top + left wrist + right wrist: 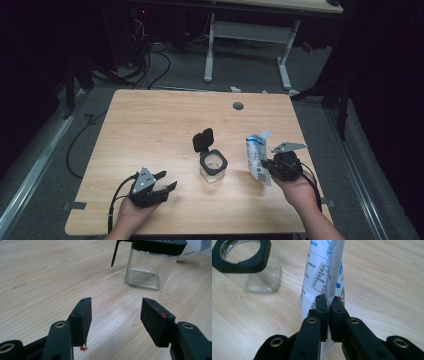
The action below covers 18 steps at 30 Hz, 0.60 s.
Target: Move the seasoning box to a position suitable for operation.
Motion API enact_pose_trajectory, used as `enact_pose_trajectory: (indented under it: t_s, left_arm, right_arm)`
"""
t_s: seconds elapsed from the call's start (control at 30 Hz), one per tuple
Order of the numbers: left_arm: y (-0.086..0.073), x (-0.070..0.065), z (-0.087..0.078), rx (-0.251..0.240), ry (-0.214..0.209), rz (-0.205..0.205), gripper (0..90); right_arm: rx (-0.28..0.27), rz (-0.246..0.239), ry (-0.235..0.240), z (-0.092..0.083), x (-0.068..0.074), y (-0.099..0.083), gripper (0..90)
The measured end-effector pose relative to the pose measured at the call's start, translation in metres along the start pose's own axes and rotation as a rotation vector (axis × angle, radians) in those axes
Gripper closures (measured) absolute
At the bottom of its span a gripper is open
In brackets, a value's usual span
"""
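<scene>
Right gripper [329,305] clamps white printed pouch [324,270], upright, top crumpled; left gripper [116,315] jaws apart, empty.

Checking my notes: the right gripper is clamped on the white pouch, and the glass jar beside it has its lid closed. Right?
Not quite. The jar has its black lid flipped open, as the high view shows. The right gripper is indeed clamped on the white pouch.

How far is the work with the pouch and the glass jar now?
Done: the glass jar stands on the table with its black lid flipped open. In hand: the right gripper is shut on the white pouch, held upright beside the jar. Left: the jar looks empty, so pouring probably remains. The left gripper waits open, holding nothing.
</scene>
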<state>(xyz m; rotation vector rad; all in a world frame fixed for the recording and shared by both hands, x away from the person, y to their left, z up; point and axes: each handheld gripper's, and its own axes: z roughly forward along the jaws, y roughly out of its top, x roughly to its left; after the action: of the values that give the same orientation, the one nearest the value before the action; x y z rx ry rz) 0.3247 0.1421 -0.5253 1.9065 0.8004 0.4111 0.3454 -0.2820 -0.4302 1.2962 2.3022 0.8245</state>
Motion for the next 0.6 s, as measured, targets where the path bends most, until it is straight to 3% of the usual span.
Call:
enact_pose_trajectory:
  t_s: [0.13,0.6]
  left_arm:
    - [0.0,-0.0001,0.0,-0.001,-0.001,0.0,42.7]
    - [-0.0003,-0.001,0.0006,-0.002,-0.004,0.004,42.6]
  right_arm:
    - [0.03,-0.028,0.001,-0.0018,0.0013,0.0016,87.2]
    - [0.136,-0.056,0.024,-0.0095,0.0023,0.0062,87.2]
